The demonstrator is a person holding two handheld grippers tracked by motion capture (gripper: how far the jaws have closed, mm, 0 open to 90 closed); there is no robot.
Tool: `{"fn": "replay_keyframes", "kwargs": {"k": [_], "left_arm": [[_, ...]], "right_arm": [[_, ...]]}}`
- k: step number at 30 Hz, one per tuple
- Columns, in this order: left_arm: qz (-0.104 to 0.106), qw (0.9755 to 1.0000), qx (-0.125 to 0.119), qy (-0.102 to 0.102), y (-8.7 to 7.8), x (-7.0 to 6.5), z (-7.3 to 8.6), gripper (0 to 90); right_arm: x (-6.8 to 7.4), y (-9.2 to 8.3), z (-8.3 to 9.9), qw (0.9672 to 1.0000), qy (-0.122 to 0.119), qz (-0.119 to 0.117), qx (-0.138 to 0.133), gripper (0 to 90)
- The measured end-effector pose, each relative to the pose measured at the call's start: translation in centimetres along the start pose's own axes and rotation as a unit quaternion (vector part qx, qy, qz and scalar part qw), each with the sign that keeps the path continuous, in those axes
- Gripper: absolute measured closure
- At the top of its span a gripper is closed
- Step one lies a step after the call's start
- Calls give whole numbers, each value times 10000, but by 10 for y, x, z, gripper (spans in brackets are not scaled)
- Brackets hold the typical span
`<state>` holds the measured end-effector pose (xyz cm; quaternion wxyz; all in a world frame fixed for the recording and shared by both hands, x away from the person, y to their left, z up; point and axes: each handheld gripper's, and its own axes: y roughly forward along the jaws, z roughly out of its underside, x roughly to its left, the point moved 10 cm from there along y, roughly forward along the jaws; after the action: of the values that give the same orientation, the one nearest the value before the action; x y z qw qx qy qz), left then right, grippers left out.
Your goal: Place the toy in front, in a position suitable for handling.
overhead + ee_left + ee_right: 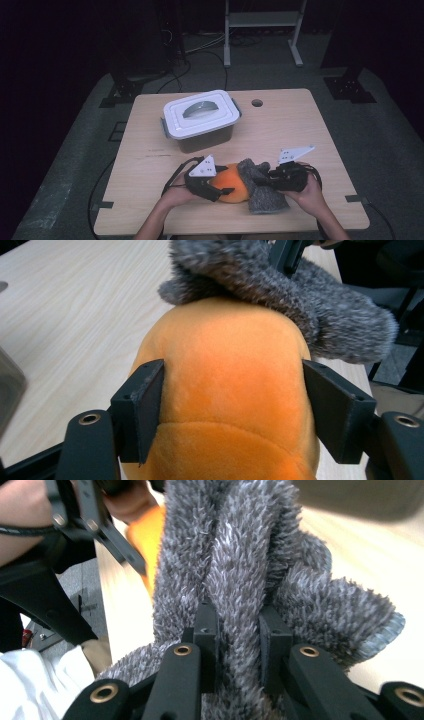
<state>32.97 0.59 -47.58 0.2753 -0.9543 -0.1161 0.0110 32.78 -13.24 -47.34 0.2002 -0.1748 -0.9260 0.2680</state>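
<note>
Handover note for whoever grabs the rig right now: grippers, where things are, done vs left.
Left gripper: jaws around the orange plush, pads against its sides; it sits on the table near the front edge.
Right gripper: shut on a fold of the grey fuzzy cloth.
The cloth lies against and partly over the plush's far end, the rest trailing on the table to the right.
White-lidded bin stands behind, lid on, untouched.
Done: both items gripped.
Left: probably separating cloth and plush or wrapping one in the other; the intent isn't clear from here. Nothing is in the bin yet as far as can be seen.
</note>
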Motion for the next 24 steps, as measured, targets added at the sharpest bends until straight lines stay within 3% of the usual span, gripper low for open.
{"fn": "replay_keyframes", "kwargs": {"k": [5, 11, 14, 16, 20, 22, 24], "left_arm": [[42, 10000, 10, -22, 0, -2, 1, 261], [126, 9999, 1, -109, 0, -3, 0, 234], [251, 9995, 44, -205, -1, -5, -2, 191], [278, 9991, 58, -319, -3, -5, -6, 115], [241, 9979, 216, -560, -4, -1, -3, 78], [324, 9961, 320, -758, 0, 0, 3, 78], [319, 9957, 319, -803, 3, 0, 5, 83]], "right_arm": [[-14, -4, 19, 9993, 242, 150, 235, 742], [2, -11, -9, 9992, 140, -143, -355, 741], [4, 2, -2, 9999, 51, -135, -63, 739], [6, 6, 5, 9995, 125, -280, 25, 739], [10, 5, 14, 9994, 67, -315, 162, 736], [10, 5, 15, 9990, 96, -369, 211, 736], [9, 5, 15, 9991, 92, -359, 220, 735]]}}
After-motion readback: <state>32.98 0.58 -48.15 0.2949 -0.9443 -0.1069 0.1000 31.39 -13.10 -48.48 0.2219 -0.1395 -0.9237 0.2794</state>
